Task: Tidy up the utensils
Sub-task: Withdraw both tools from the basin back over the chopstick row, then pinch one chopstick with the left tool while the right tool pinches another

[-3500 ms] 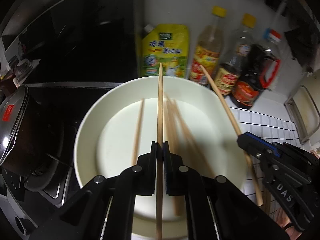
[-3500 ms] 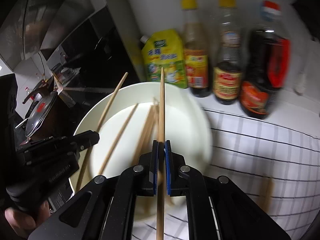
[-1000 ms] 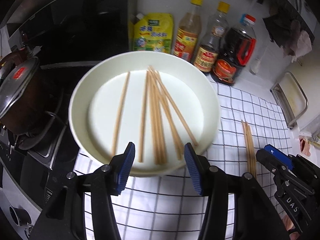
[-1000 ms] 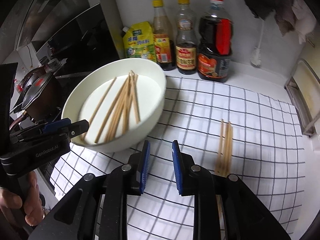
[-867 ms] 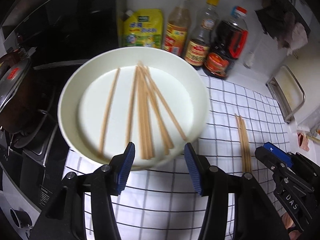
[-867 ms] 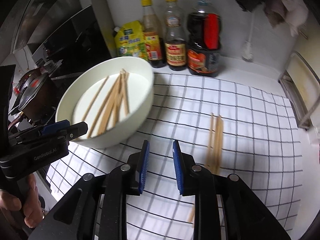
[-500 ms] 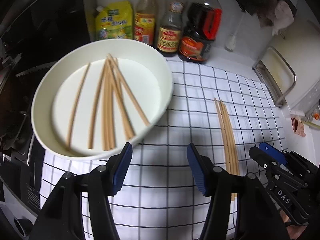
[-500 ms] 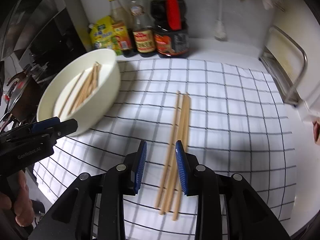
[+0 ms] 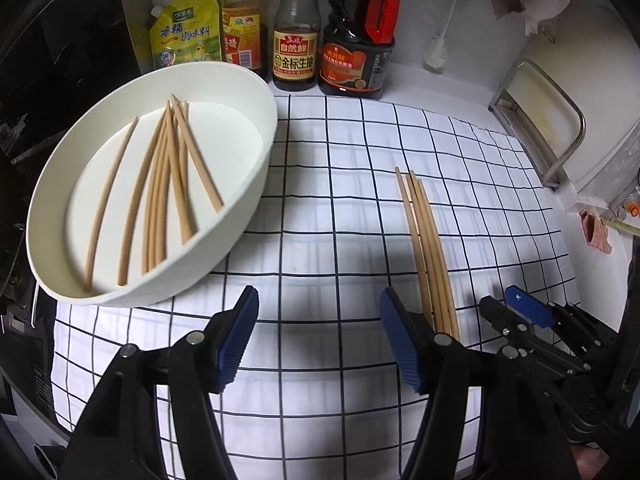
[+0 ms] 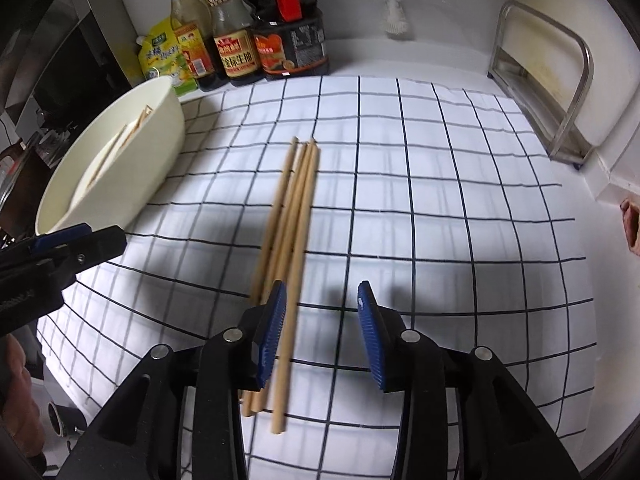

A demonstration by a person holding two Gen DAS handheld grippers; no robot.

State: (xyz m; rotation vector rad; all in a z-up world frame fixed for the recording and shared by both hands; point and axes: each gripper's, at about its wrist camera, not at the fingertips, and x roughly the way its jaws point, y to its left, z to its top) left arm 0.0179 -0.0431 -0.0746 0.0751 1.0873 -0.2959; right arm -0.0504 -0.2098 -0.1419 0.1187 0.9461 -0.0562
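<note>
A white bowl [image 9: 256, 184] on the left of the checked cloth holds several wooden chopsticks [image 9: 166, 184]; it also shows in the right wrist view [image 10: 132, 176]. A small bundle of chopsticks [image 9: 426, 240] lies on the cloth to the right, also in the right wrist view [image 10: 290, 220]. My left gripper [image 9: 316, 332] is open and empty above the cloth, between bowl and bundle. My right gripper [image 10: 322, 328] is open and empty, its left finger over the bundle's near end.
A yellow seasoning pouch [image 9: 186, 30] and three sauce bottles [image 9: 296, 28] stand at the back wall. A metal rack [image 9: 536, 120] stands at the right. A stove with a pot is left of the bowl. The checked cloth [image 10: 440, 200] covers the counter.
Both grippers let go of chopsticks into the bowl, opened, and swung right and back from the bowl. The right gripper has opened wider and now hangs over the bundle on the cloth.
</note>
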